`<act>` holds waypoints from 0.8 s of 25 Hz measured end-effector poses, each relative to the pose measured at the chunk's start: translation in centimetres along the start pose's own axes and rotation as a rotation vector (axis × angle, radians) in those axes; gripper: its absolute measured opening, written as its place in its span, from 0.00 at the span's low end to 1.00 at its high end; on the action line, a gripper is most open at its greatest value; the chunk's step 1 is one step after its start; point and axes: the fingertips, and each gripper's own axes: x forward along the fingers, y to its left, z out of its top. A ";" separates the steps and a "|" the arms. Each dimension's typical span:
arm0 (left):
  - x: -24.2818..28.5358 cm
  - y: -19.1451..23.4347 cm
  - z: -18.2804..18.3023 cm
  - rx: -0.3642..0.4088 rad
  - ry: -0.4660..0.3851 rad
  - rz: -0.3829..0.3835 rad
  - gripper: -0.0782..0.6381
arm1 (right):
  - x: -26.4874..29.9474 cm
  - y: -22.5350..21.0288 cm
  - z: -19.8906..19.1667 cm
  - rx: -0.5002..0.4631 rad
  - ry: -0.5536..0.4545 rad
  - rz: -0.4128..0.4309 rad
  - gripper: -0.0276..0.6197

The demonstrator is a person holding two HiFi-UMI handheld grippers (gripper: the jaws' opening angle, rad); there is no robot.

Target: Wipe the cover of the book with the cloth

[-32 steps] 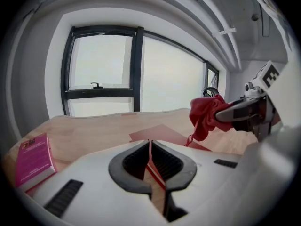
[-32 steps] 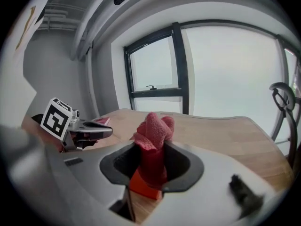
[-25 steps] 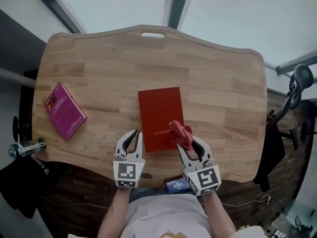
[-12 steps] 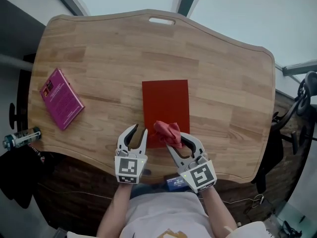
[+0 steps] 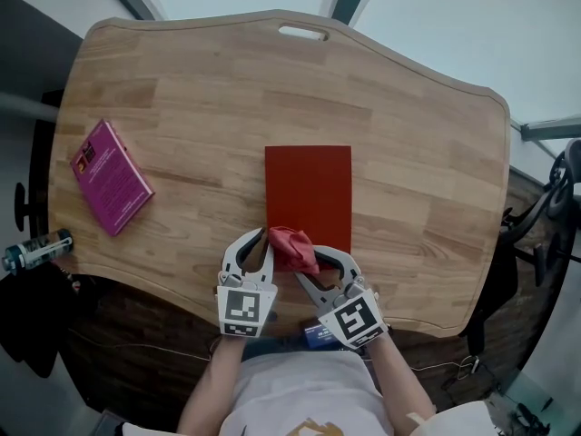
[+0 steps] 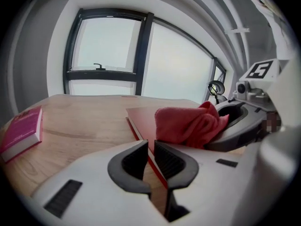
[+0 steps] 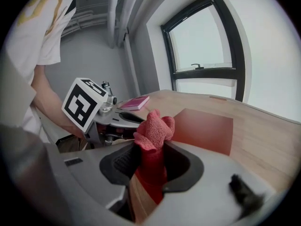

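Observation:
A red book (image 5: 309, 193) lies flat in the middle of the wooden table (image 5: 427, 125), also seen in the left gripper view (image 6: 141, 117) and the right gripper view (image 7: 207, 128). My right gripper (image 5: 304, 254) is shut on a bunched red cloth (image 5: 292, 246), which rests on the book's near left part. The cloth (image 7: 154, 128) sticks up between my right gripper's (image 7: 151, 160) jaws. My left gripper (image 5: 259, 237) is at the book's near left corner, right beside the cloth (image 6: 188, 124). Its jaws (image 6: 151, 147) are closed to a thin slit over the book's edge.
A magenta book (image 5: 111, 178) lies at the table's left side, also visible from both grippers (image 6: 21, 133) (image 7: 134, 102). A bottle (image 5: 36, 248) sits off the left edge. An office chair (image 5: 549, 198) stands at the right. A slot (image 5: 304, 33) is cut in the far edge.
My right gripper has carried the cloth leftward along the book's near end, up against the left gripper. The left gripper has stayed at the book's near left corner.

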 end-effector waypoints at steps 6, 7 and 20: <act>0.1 -0.4 -0.1 0.011 0.004 -0.024 0.14 | 0.7 -0.3 -0.1 -0.013 0.022 0.023 0.26; 0.1 -0.4 0.0 0.012 0.004 -0.031 0.14 | 0.7 -0.4 -0.2 -0.012 0.028 0.023 0.26; 0.1 -0.4 -0.1 -0.037 0.005 -0.084 0.14 | 1.7 -1.2 0.0 -0.014 0.104 0.016 0.26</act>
